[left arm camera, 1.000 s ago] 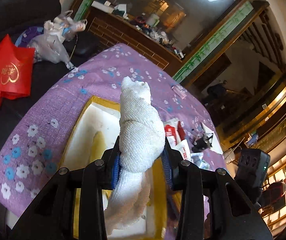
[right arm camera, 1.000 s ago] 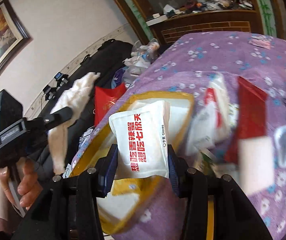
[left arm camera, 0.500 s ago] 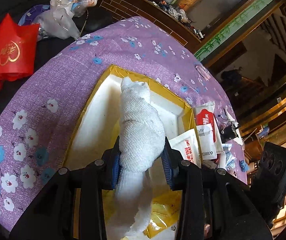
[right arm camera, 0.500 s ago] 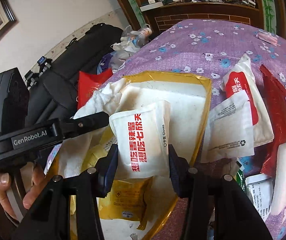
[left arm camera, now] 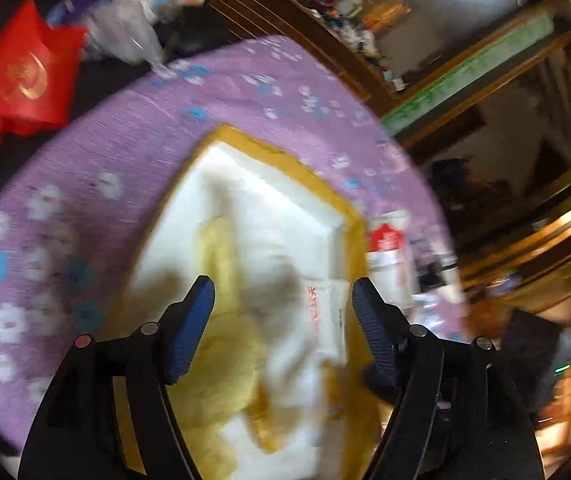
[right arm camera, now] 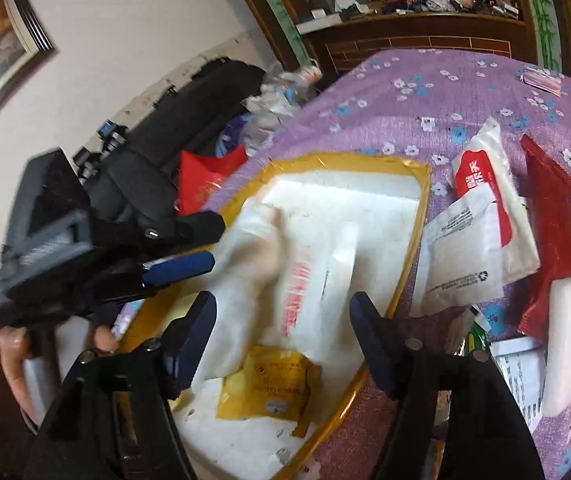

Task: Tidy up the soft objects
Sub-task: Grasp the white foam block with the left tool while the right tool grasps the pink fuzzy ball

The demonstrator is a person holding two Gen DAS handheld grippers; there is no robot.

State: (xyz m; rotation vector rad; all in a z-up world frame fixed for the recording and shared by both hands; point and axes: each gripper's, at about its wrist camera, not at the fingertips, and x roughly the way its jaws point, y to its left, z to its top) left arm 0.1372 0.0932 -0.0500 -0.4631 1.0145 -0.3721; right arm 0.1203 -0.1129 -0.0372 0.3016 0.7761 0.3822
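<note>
My left gripper (left arm camera: pixel 281 292) hangs over the yellow-rimmed white tray (left arm camera: pixel 285 156), its jaws opening with nothing pressed between the pads. The white cloth (right arm camera: pixel 245 240) lies loose in the tray below it, blurred. My right gripper (right arm camera: pixel 281 304) is also opening above the tray (right arm camera: pixel 417 216). The white glove packet with red print (right arm camera: pixel 305 280) has left its pads and shows as a blur just under them, partly on the cloth. A yellow packet (right arm camera: pixel 269 380) lies at the tray's near end. The left gripper (right arm camera: pixel 205 244) reaches in from the left, held by a hand (right arm camera: pixel 9 344).
Right of the tray on the purple flowered cloth (right arm camera: pixel 445 92) lie a red-and-white packet (right arm camera: pixel 481 176), a white printed packet (right arm camera: pixel 461 256), a red sachet (right arm camera: pixel 549 208) and a white foam block (right arm camera: pixel 569 340). A red bag (left arm camera: pixel 25 76) and black luggage (right arm camera: pixel 189 120) sit beyond the table's left edge.
Both grippers came down over the tray and spread their jaws. The left let go of the white cloth and the right let go of the glove packet, and both dropped into the tray.
</note>
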